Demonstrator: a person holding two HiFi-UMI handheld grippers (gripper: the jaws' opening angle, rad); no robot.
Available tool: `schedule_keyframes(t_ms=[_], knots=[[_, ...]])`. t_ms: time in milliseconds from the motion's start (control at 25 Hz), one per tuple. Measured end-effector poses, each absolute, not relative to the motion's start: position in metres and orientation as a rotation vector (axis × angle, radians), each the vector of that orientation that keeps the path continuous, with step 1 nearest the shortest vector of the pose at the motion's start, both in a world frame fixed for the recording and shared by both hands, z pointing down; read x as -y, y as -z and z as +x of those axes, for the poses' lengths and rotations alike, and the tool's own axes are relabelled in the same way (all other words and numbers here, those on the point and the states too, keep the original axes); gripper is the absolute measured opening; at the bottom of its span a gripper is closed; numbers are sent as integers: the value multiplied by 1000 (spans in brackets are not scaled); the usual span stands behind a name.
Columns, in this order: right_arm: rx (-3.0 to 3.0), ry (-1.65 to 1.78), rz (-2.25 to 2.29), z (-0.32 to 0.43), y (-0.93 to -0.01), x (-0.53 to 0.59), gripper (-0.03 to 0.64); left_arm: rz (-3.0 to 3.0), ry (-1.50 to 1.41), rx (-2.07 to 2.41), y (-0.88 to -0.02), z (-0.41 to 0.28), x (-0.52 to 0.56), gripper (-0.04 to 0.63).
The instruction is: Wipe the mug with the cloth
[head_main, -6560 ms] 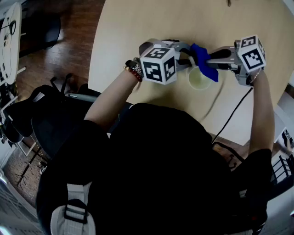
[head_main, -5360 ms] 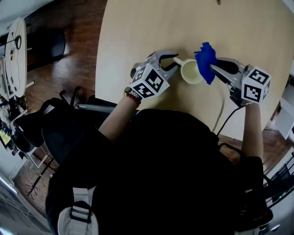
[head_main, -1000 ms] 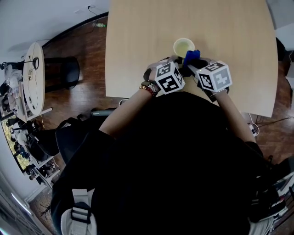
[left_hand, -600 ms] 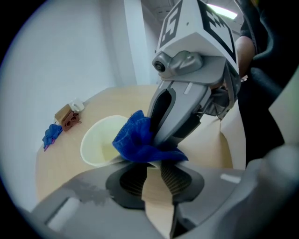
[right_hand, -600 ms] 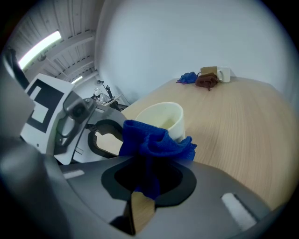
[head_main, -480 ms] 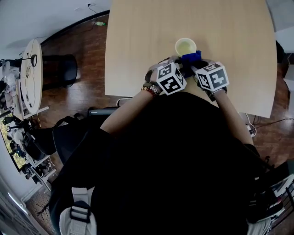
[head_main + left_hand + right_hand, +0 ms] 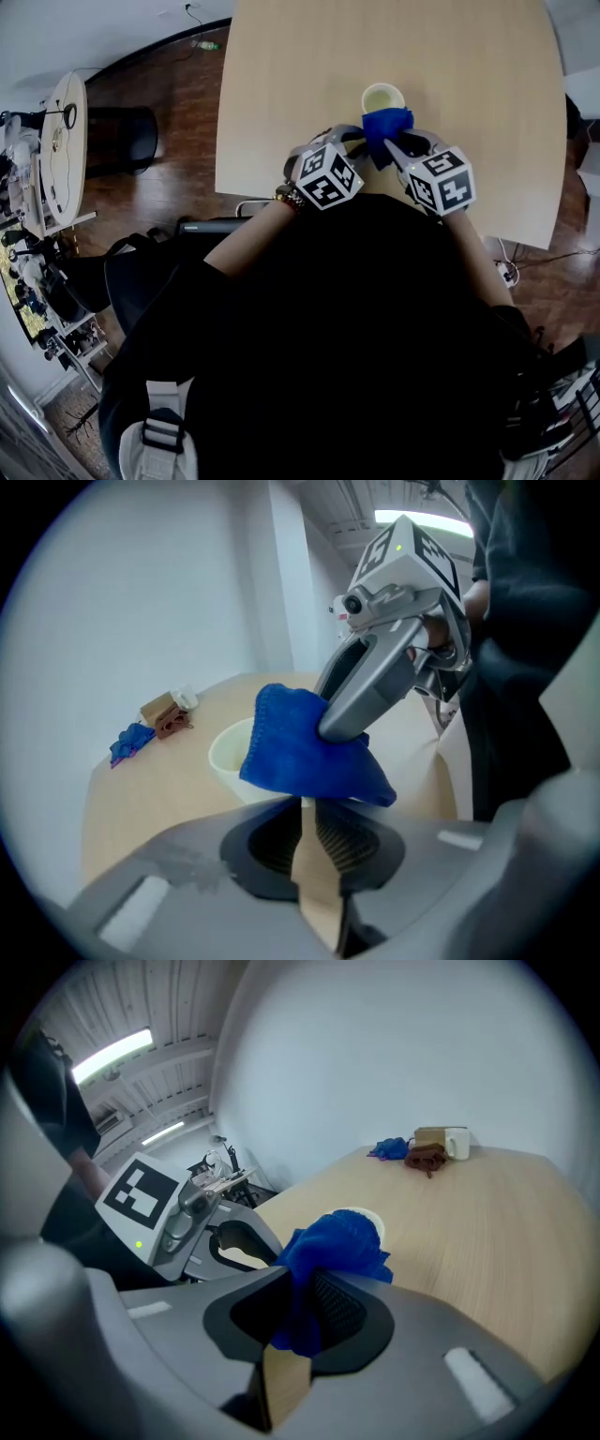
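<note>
Right tool (image 7: 390,141) clamps cloth (image 7: 384,125) against mug (image 7: 380,96), left tool (image 7: 359,133) seemingly gripping it.

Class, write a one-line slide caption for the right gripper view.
Right gripper pinching a blue cloth by the cream mug on a wooden table.

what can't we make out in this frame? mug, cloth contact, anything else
- Mug handle: under the blue cloth in every view; only a white sliver shows at the left gripper fingers.
- Cloth-to-mug contact: too small in the head view; in the right gripper view the cloth blocks the mug's wall.
- Far-end items: too small to identify in both gripper views, and past the head view's top edge.
</note>
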State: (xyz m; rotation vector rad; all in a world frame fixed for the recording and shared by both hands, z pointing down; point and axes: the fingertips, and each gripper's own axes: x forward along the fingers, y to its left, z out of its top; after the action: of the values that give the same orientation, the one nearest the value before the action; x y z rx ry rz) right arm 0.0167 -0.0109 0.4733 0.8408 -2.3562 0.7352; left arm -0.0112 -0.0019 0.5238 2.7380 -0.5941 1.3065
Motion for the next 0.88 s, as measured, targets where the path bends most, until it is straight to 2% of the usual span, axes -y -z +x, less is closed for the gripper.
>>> schedule_keyframes(t_ms=[80,280,400,680,880], knots=[[2363,-701,815,11,-468,8,71,2739,-1279,626,-516,-24,3,3],[2349,-666,761,2,-473,-4,71,2748,-1321,578,-530,-56,20,7],[2348,-641,748,-4,-471,-7,71,2802,-1371,485,-542,-54,47,97],[2301,-570,716,-20,-482,-1,71,2843,-1417,398,-548,-30,92,86],[2191,-522,771,-1,-492,5,71,2866,-1394,385,-544,-25,87,56]])
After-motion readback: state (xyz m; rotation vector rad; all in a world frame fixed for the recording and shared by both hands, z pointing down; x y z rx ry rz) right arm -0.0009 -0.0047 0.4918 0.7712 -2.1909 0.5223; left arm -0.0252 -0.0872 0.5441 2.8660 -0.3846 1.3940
